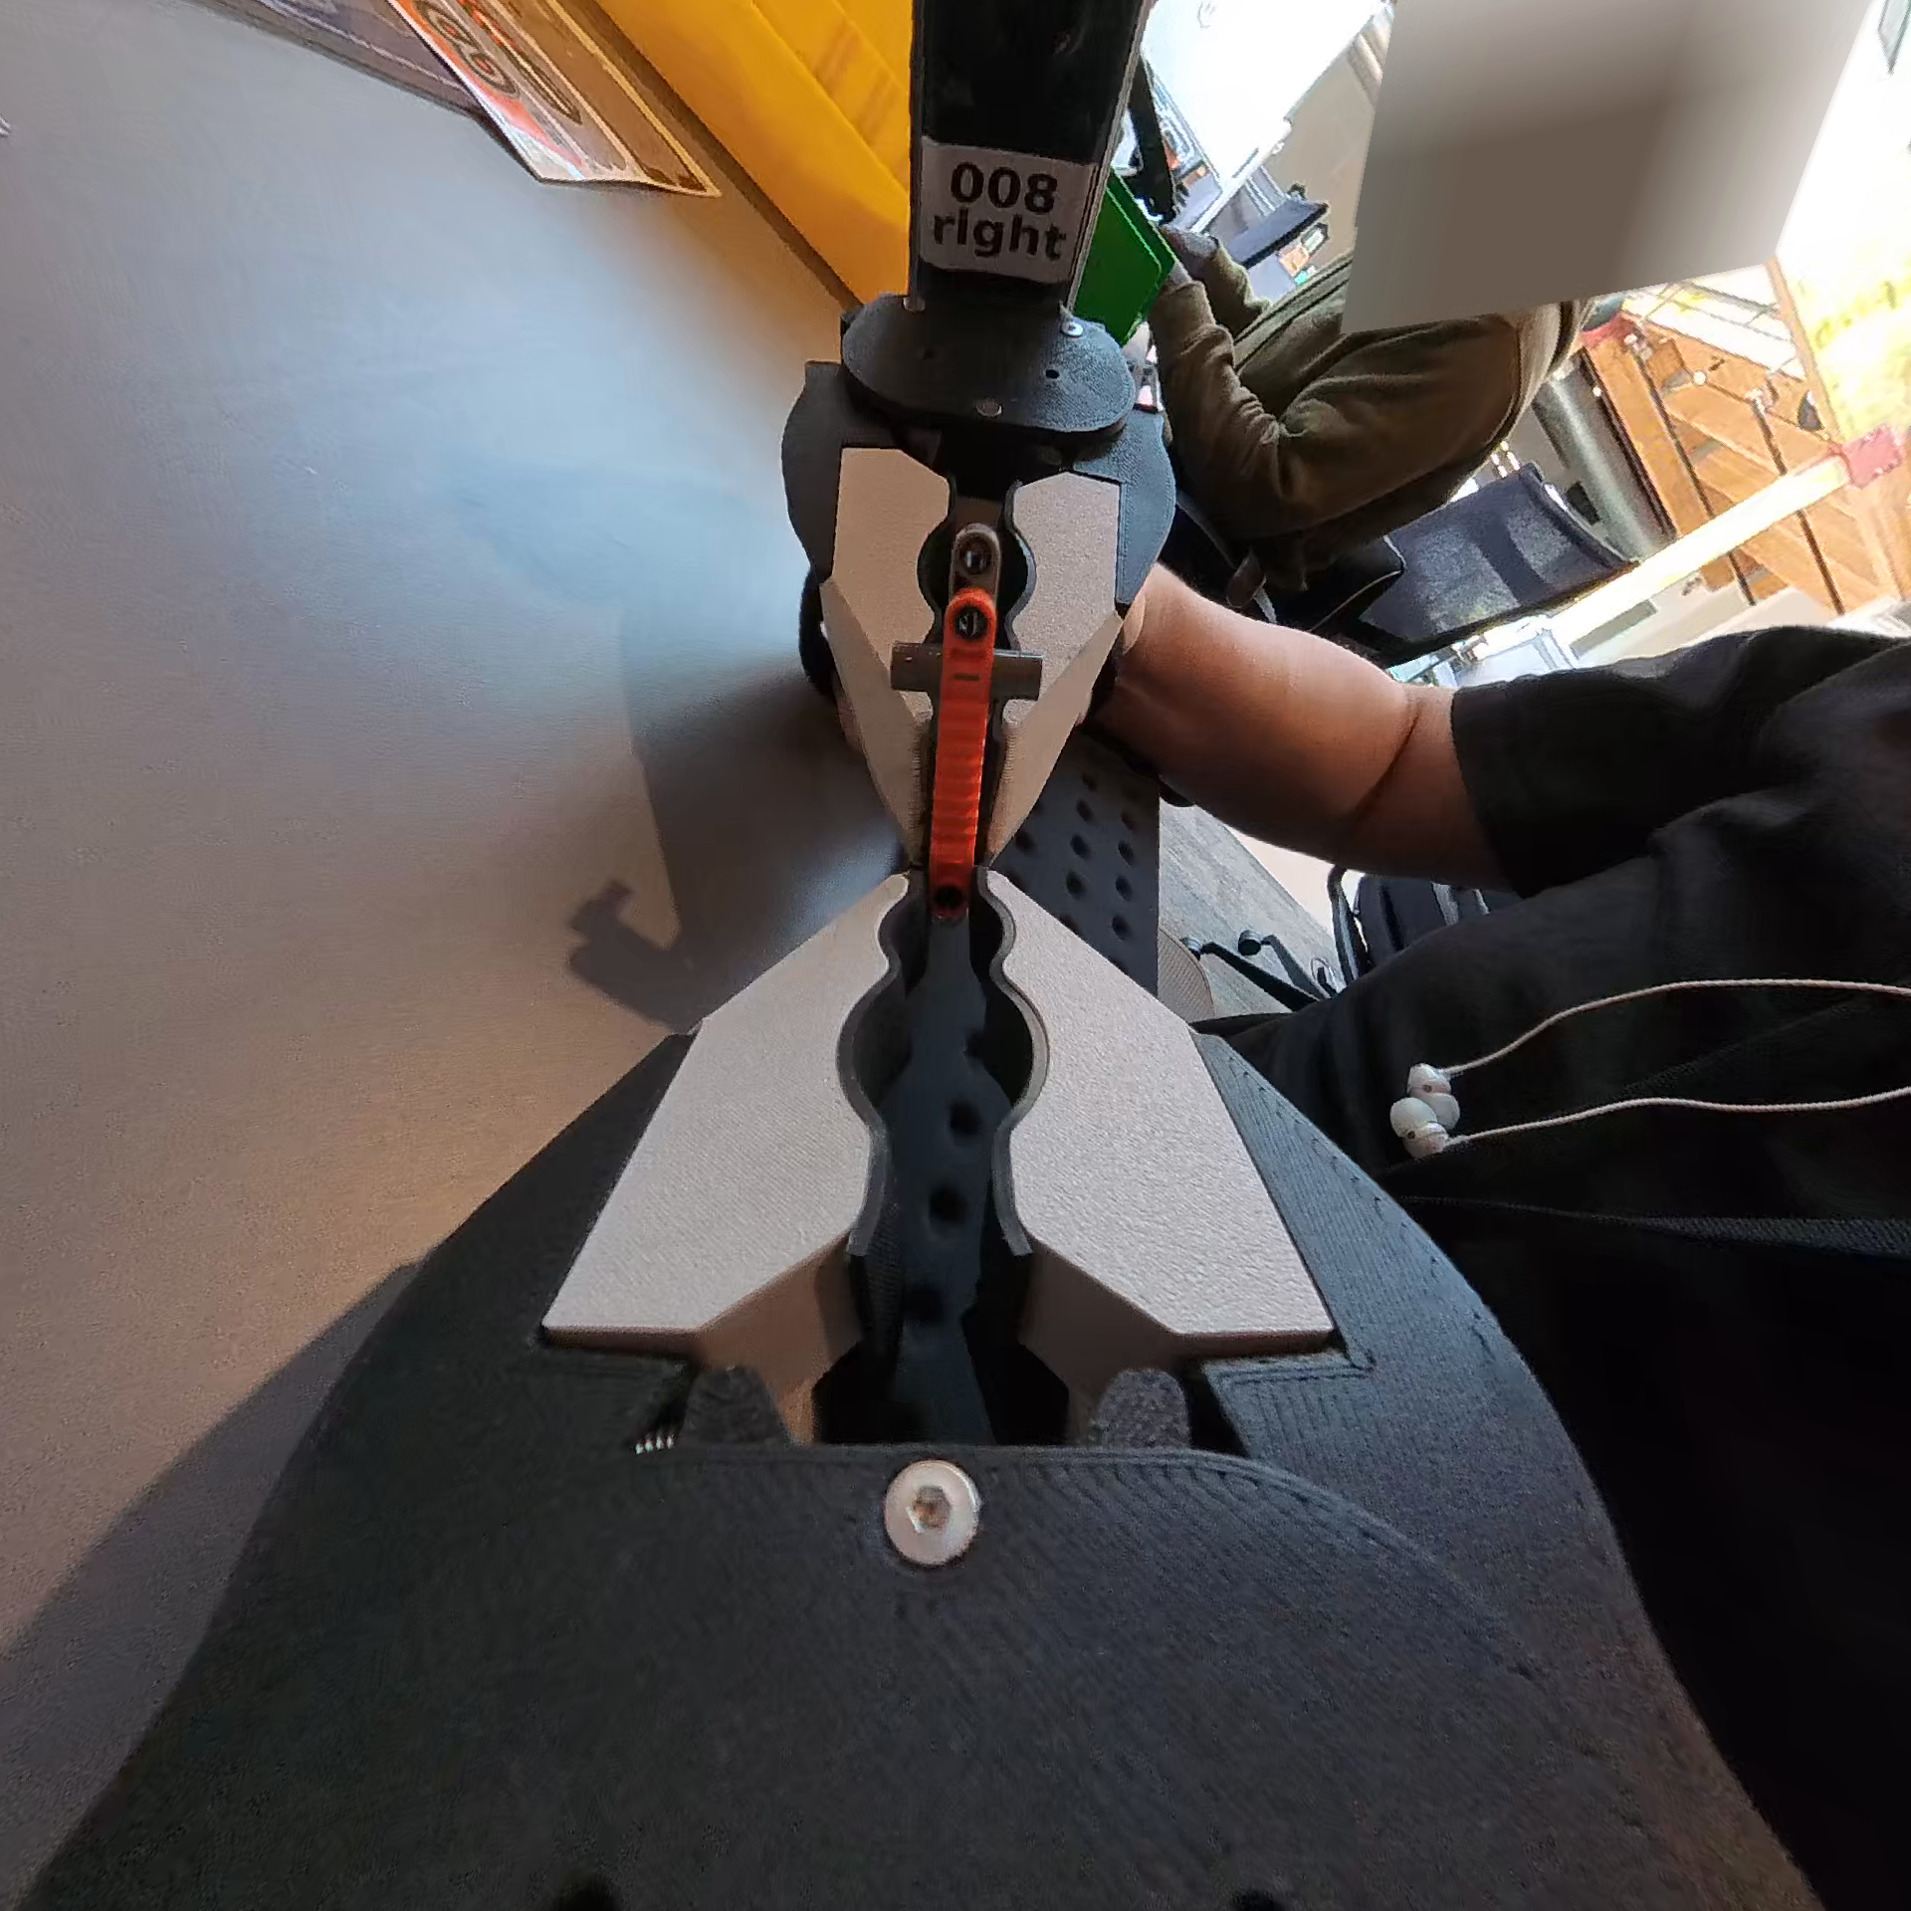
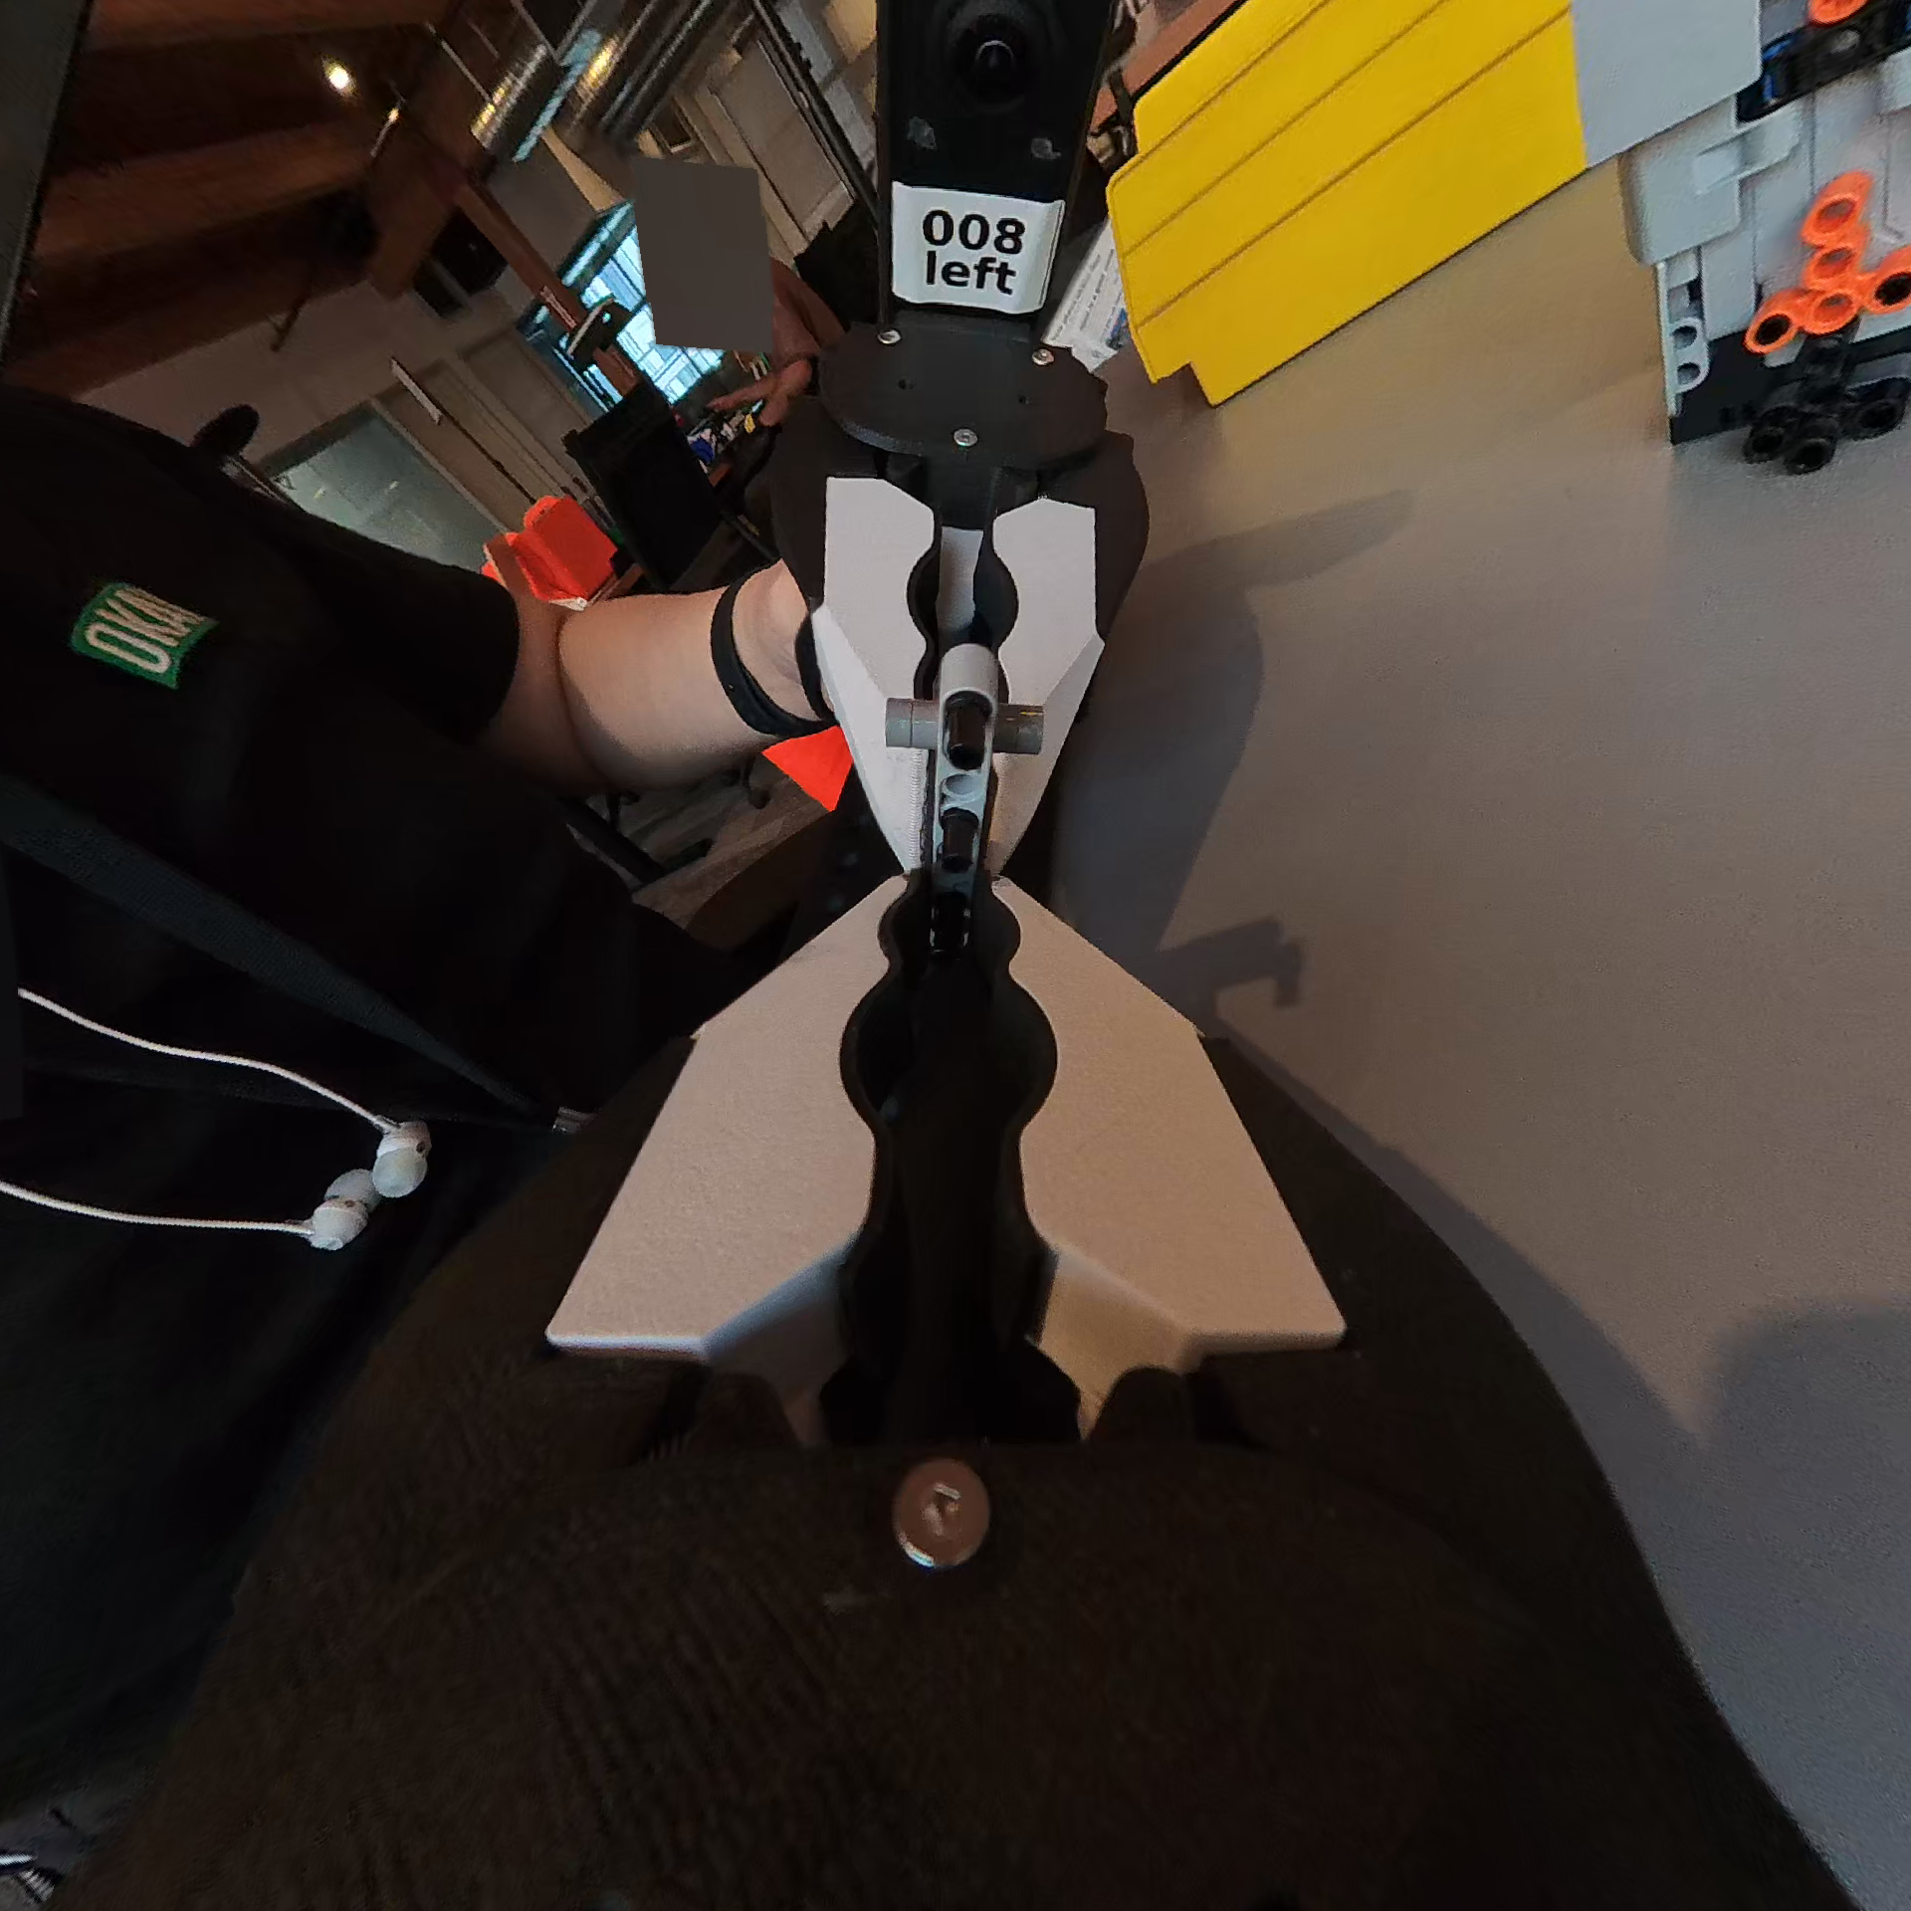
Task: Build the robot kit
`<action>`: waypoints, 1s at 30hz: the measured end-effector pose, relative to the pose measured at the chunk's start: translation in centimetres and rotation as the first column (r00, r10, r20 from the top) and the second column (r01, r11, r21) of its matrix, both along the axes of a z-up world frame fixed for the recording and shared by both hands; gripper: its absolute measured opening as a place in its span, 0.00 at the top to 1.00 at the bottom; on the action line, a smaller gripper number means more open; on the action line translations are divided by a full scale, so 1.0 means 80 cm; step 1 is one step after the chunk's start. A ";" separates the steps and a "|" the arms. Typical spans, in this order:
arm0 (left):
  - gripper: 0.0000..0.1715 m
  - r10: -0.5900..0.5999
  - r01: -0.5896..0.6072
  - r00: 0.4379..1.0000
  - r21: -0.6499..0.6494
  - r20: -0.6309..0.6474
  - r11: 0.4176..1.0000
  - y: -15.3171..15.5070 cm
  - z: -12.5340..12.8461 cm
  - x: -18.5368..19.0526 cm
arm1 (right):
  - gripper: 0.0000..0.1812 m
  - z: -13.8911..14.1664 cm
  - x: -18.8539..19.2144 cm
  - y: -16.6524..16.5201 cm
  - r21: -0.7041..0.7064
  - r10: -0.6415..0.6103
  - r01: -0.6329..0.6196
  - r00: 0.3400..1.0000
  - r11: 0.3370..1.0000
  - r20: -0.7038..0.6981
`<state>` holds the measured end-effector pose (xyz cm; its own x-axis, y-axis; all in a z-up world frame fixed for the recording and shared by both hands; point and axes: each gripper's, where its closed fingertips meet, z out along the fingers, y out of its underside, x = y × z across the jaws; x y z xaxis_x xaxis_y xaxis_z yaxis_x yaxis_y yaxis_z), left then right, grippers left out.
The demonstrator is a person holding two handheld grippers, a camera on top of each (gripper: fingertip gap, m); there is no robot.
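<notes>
My left gripper (image 1: 946, 887) and my right gripper (image 2: 946, 887) face each other tip to tip above the grey table (image 1: 310, 641). Both are shut on one small brick assembly. From the left wrist view its near side is an orange studded beam (image 1: 962, 755) with a grey cross pin (image 1: 910, 662). From the right wrist view its near side is a light grey beam (image 2: 962, 796) with black pins and the same grey cross pin (image 2: 910, 721). The right gripper (image 1: 951, 863) shows in the left wrist view, the left gripper (image 2: 946, 874) in the right wrist view.
A yellow bin (image 2: 1344, 207) stands at the table's far side, also seen in the left wrist view (image 1: 796, 124). A grey, black and orange brick model (image 2: 1779, 290) sits beside it. A printed sheet (image 1: 569, 114) lies on the table. A seated person in olive (image 1: 1334, 414) is behind. Only a small space, under 4 cm, lies between the two pairs of fingers.
</notes>
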<state>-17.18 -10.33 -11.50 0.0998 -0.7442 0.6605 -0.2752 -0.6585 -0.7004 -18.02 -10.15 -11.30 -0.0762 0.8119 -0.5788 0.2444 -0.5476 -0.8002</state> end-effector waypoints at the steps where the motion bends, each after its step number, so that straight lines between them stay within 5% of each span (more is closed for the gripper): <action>1: 0.97 0.006 -0.006 1.000 0.003 0.009 1.000 0.001 0.002 -0.001 | 0.96 0.002 -0.001 0.000 0.002 -0.002 0.002 1.000 1.000 -0.008; 30: 0.96 0.014 -0.014 1.000 0.017 0.002 1.000 0.002 0.005 0.002 | 0.97 0.000 -0.004 0.003 0.030 -0.016 0.016 1.000 0.999 0.006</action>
<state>-17.04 -10.13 -11.12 0.1089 -0.7540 0.6478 -0.2647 -0.6501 -0.7122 -18.33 -9.93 -11.33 -0.0595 0.8297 -0.5550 0.2406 -0.5277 -0.8146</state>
